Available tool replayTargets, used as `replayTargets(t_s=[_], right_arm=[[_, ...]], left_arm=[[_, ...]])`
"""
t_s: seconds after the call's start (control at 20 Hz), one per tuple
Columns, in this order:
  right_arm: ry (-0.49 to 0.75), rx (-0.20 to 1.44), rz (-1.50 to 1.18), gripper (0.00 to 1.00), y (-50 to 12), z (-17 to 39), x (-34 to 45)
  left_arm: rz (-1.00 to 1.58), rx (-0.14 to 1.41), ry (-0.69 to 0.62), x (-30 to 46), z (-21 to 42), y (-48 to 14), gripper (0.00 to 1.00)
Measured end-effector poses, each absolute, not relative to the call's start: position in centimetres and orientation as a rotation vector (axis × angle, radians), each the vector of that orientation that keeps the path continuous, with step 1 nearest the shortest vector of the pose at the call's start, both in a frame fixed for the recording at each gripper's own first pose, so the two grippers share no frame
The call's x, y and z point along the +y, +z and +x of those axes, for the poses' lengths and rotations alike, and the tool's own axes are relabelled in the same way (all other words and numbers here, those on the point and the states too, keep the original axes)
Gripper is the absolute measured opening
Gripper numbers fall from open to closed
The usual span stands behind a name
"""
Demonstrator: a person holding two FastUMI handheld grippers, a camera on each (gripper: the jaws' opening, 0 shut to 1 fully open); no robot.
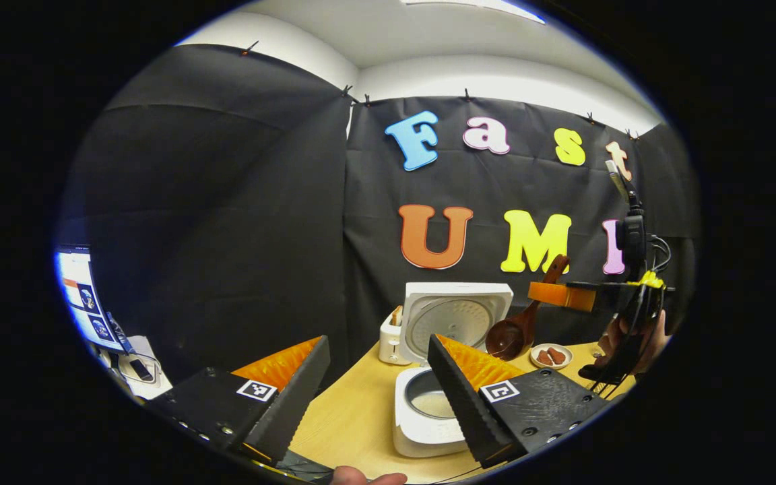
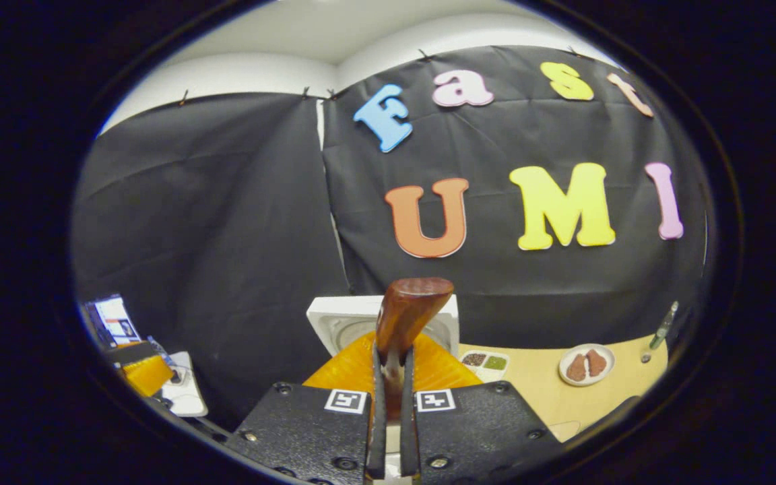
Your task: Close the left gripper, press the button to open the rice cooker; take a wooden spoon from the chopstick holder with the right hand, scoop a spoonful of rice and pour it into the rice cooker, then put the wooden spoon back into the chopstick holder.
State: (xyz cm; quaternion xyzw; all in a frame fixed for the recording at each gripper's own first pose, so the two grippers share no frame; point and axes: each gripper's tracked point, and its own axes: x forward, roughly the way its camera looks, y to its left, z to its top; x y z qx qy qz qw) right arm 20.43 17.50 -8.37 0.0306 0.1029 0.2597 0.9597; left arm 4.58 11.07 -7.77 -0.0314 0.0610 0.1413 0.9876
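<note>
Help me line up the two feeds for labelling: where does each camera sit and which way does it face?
Left gripper view: rides the left gripper, facing the open rice cooker and, farther off, the hand-held right gripper.
Right gripper view: rides the right gripper, shut on the wooden spoon, facing the booth wall.
Shared: rice cooker, spoon, small plate.

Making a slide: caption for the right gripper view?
Right gripper clamps the wooden spoon handle before the open rice cooker.

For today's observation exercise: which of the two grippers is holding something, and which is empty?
The right gripper holds the wooden spoon, its fingers closed on the handle. The left gripper is empty, its fingers spread above the open rice cooker.
</note>
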Motion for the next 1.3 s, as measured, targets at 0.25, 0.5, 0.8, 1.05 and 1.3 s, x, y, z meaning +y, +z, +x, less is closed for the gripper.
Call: replayTargets(t_s=[0.25, 0.5, 0.8, 1.05, 1.3], right_arm=[[0.401, 0.191, 0.153, 0.16, -6.1, 20.2, 8.1], [0.211, 0.173, 0.207, 0.13, -5.9, 19.8, -3.4], [0.013, 0.216, 0.229, 0.13, -9.5, 18.9, -15.0], [-0.097, 0.282, 0.213, 0.13, -14.7, 18.9, -22.7], [-0.126, 0.347, 0.214, 0.13, -20.3, 19.8, -26.3]], left_arm=[[-0.054, 0.11, 0.217, 7.5, 6.2, -7.5, 0.94], [-0.073, 0.118, 0.173, 4.3, 8.1, -7.9, 0.94], [-0.062, 0.116, 0.135, 0.9, 10.4, -7.6, 0.94], [-0.047, 0.139, 0.133, -1.0, 11.5, -7.8, 0.94], [-0.035, 0.166, 0.138, -2.3, 12.3, -7.9, 0.94]])
